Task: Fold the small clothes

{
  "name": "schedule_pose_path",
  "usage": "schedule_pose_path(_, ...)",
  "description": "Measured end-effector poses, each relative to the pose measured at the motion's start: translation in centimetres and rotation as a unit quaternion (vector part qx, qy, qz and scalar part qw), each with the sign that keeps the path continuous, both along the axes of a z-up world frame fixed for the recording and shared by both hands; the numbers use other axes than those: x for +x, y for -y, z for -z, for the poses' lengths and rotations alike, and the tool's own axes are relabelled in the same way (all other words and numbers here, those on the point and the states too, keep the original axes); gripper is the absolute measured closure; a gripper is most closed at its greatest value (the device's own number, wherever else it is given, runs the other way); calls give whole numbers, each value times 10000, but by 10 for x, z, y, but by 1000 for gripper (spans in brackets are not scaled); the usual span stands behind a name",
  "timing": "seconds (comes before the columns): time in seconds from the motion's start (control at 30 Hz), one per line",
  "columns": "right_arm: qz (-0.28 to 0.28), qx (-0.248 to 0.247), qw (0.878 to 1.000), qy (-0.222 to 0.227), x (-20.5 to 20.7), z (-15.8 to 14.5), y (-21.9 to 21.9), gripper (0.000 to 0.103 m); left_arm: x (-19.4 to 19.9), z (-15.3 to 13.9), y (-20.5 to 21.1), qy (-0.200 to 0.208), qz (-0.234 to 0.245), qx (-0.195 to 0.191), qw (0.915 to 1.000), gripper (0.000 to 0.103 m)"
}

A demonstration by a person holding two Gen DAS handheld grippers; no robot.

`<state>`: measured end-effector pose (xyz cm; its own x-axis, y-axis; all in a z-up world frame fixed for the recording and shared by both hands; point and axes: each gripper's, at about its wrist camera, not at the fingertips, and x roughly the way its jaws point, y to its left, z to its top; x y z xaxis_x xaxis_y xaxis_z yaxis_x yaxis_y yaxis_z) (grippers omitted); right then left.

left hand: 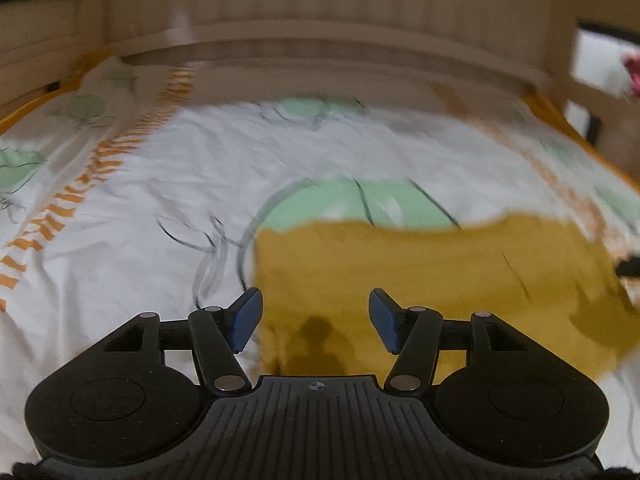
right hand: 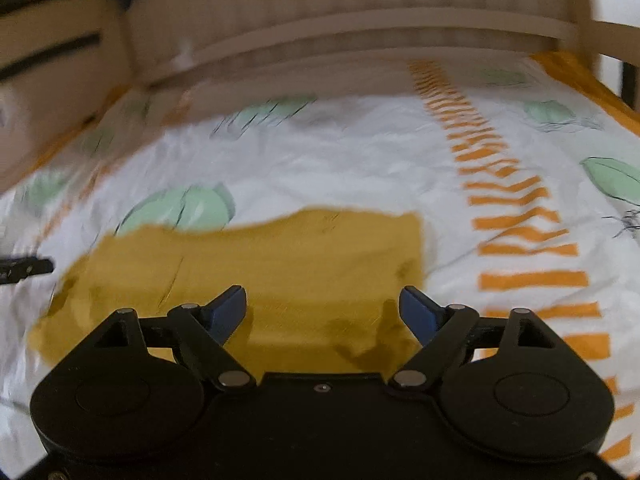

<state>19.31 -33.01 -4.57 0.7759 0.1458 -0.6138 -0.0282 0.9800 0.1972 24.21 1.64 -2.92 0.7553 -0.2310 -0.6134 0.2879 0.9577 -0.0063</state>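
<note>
A mustard-yellow piece of folded cloth (left hand: pixel 432 280) lies flat on a white bedsheet printed with pale green leaves and orange stripe bands (left hand: pixel 140 184), and both wrist views are somewhat blurred. In the left wrist view the cloth fills the lower centre and right of the frame, its left edge running down just beside the left blue finger pad, its far edge crossing a large green leaf print in the middle of the frame. The left gripper (left hand: pixel 316 318), a black two-finger tool with blue pads, sits at the bottom centre with its jaws spread wide and nothing between them; the cloth shows through the gap, and whether the pads touch the fabric cannot be told. In the right wrist view the same cloth (right hand: pixel 280 264) spreads across the centre and lower left, its right edge ending just above the right blue pad, with an orange striped band of the sheet running down the right side of the frame. The right gripper (right hand: pixel 322 314) likewise stands at the bottom centre with jaws wide apart and empty, the yellow fabric visible between them. A pale wooden headboard with vertical slats (right hand: pixel 360 12) arcs across the top of both views, beyond the far edge of the sheet.
</note>
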Motion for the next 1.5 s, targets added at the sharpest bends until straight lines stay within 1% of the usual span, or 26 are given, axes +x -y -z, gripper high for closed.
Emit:
schedule_pose_path(0.1,-265,-270,9991,-165,-4,9,-19,18,-8,12,11,-175,297,213,9992,46)
schedule_pose_path(0.17,-435,-480,9976,-243,-3,13,-31,18,-7,18,17,-289,379,311,9984,46)
schedule_pose_path(0.37,-513,-722,9951,-440,13,24,-45,18,19,27,22,-571,274,314,9975,46)
schedule_pose_path(0.47,-434,-752,9950,-489,25,27,-45,17,37,30,23,-706,162,251,9971,46)
schedule_pose_path(0.63,-308,-742,9953,-540,55,27,-45,16,60,27,24,-787,-9,152,9968,46)
schedule_pose_path(0.8,-92,-672,9961,-562,86,20,-38,16,88,19,20,-767,-246,28,9967,46)
schedule_pose_path(0.97,181,-417,9975,-544,105,18,-25,16,105,11,11,-639,-559,-71,9964,46)
schedule_pose_path(1.1,301,-324,9979,-475,104,15,-19,16,108,0,1,-573,-759,-259,9951,46)
schedule_pose_path(1.2,268,-269,9985,-385,95,10,-20,15,104,-5,-1,-554,-681,-289,9957,46)
schedule_pose_path(1.27,176,-277,9989,-342,89,8,-23,13,94,-5,1,-569,-562,-267,9964,46)
schedule_pose_path(1.4,-133,-441,9979,-457,84,14,-35,12,80,3,6,-699,-350,-189,9968,46)
schedule_pose_path(1.5,-234,-460,9968,-616,87,23,-37,12,75,18,9,-914,-286,-80,9954,45)
